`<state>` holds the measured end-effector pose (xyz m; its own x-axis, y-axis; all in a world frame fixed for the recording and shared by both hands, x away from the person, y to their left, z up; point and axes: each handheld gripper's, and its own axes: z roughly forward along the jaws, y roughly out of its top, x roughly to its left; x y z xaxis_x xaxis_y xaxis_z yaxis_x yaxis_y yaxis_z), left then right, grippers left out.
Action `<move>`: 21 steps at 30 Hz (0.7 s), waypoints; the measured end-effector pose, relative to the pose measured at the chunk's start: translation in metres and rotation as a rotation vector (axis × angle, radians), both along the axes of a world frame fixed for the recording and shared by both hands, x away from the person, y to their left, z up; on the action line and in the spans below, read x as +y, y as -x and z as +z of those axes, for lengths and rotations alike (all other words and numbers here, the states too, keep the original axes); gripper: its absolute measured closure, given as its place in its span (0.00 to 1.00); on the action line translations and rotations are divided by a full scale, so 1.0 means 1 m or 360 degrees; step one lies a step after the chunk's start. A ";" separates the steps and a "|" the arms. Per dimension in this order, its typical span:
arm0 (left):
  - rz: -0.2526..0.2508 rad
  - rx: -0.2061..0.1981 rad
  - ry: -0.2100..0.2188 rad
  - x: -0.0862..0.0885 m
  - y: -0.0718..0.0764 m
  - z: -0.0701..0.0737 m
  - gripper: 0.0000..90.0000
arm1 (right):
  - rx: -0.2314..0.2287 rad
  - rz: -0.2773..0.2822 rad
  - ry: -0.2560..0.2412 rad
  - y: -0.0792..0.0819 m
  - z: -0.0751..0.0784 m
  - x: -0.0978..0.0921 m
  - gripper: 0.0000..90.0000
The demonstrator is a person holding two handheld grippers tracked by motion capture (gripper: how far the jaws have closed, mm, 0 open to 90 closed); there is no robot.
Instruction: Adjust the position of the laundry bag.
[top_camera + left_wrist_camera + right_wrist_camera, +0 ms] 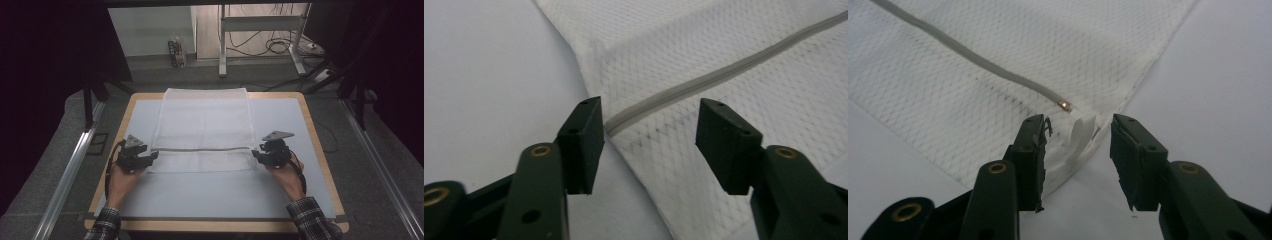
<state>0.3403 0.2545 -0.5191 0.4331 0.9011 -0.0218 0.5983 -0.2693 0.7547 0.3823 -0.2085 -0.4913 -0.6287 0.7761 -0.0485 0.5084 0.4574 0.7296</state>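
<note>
A white mesh laundry bag (204,127) lies flat in the middle of the table, a grey zipper (200,149) running across it near its front edge. My left gripper (153,157) stands open at the bag's left edge; in the left gripper view its jaws straddle the zipper's end (621,120) and the mesh (734,55). At the bag's right edge my right gripper (256,154) is open too. In the right gripper view its jaws flank the white zipper pull tab (1082,131), with the zipper line (973,60) ending just beyond.
The table has a pale blue-grey mat (210,192) with a wooden rim (325,165). Metal rails (70,170) run along both sides on the floor. Beyond the table are a desk frame (260,35) and cables (280,45).
</note>
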 end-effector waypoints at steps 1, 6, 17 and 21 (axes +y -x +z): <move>0.0001 0.0002 -0.0012 -0.001 -0.002 -0.001 0.52 | -0.0005 -0.0007 0.0002 -0.002 0.000 0.001 0.65; 0.0012 0.0017 -0.0057 -0.003 -0.006 -0.005 0.56 | -0.0004 -0.0031 0.0001 -0.012 -0.002 0.006 0.68; 0.0092 0.0016 -0.0105 0.000 -0.012 -0.019 0.58 | 0.0039 -0.0036 0.0041 -0.021 -0.015 0.008 0.63; 0.0100 0.0029 -0.0120 -0.004 -0.016 -0.023 0.58 | 0.0070 -0.0040 0.0080 -0.022 -0.022 0.011 0.59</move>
